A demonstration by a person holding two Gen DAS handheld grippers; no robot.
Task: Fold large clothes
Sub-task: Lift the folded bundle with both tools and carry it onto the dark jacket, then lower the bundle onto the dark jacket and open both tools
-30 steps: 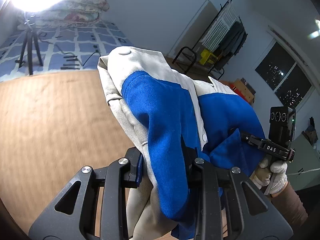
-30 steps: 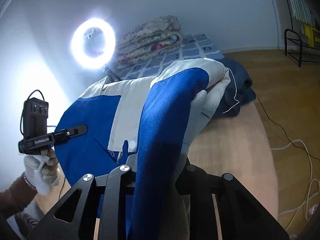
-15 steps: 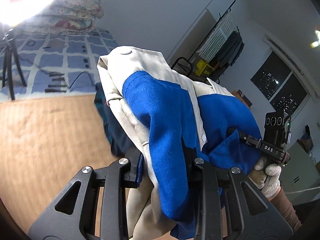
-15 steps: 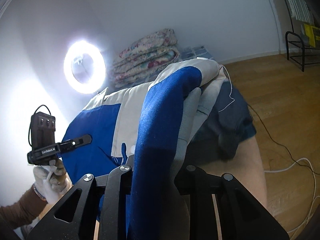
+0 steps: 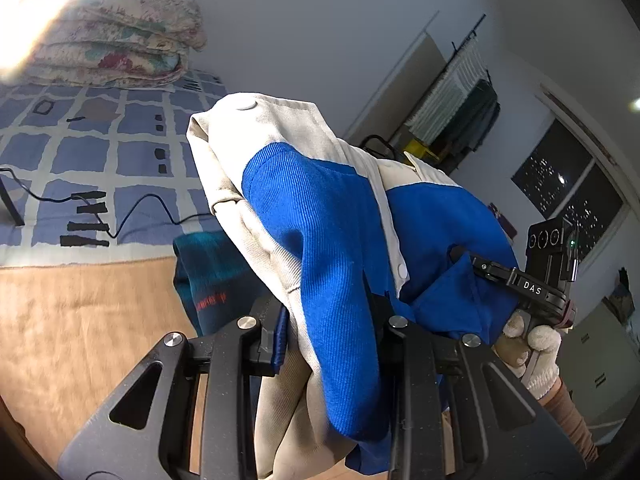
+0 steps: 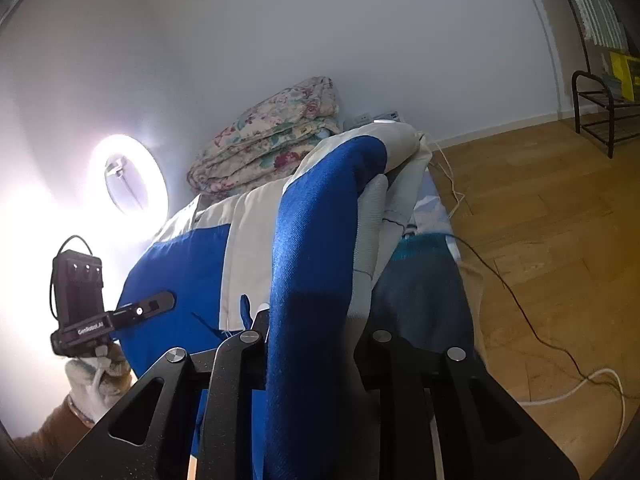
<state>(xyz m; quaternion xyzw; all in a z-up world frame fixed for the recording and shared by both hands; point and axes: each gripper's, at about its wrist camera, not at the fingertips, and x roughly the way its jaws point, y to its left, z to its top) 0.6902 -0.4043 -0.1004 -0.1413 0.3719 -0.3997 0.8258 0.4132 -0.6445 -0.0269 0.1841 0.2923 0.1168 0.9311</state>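
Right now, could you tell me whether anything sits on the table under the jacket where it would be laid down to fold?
Yes. A dark teal garment lies on the wooden table directly beneath the blue-and-cream jacket, which both tools hold raised.

Each fisheye camera sits just behind its own black two-finger gripper, looking forward and slightly upward along the fingers, very close to the blue-and-cream corduroy jacket (image 5: 320, 240) (image 6: 312, 264). Both views share that jacket, the folded floral quilt (image 5: 116, 48) (image 6: 268, 148), and the opposite gripper.
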